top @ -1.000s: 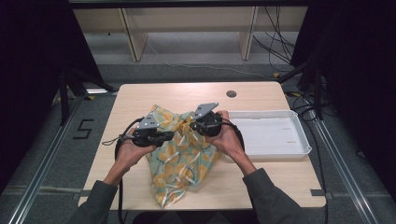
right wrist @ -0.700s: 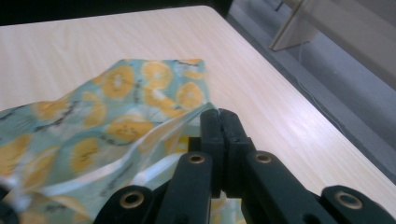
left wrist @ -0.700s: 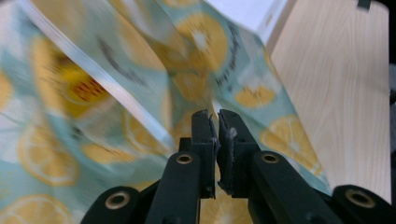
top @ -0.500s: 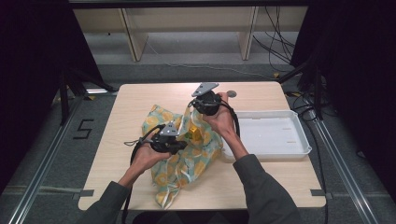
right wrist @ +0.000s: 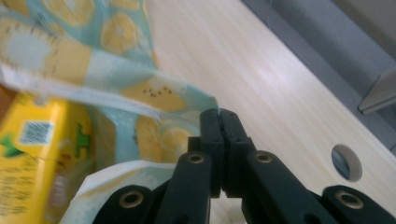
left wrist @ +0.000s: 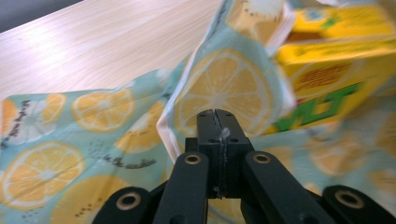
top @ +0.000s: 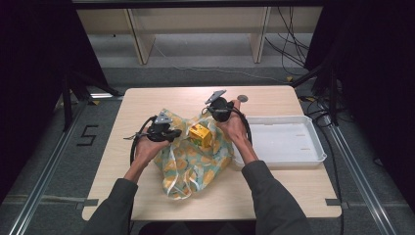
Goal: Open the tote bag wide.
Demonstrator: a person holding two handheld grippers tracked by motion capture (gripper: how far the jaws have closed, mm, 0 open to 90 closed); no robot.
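High view: we hold a gripper in each hand over a pale wooden table. A thin cloth, light blue and printed with orange and lemon slices, lies crumpled at the table's middle, its folds soft and its hem white. A yellow carton, box-shaped with sharp edges and green lettering, sits on the cloth between our two tools.

Our left gripper is at the cloth's left side, and our right gripper is at its far edge, just beyond the carton. In the left gripper view the black jaws of the left gripper are clenched on a raised fold of cloth, with a wisp of white thread caught in the seam between them; the carton stands just behind that fold. In the right gripper view the right gripper pinches a corner of the cloth tight, lifting it off the wood, and the carton shows glossy at the left.

A shallow white plastic tray, rectangular with rounded corners, rests on the table's right side, touching the cloth's edge. A round hole is cut near the table's far edge. The floor around is grey, with a "5" marked on it at the left, and cables trail at the far right.
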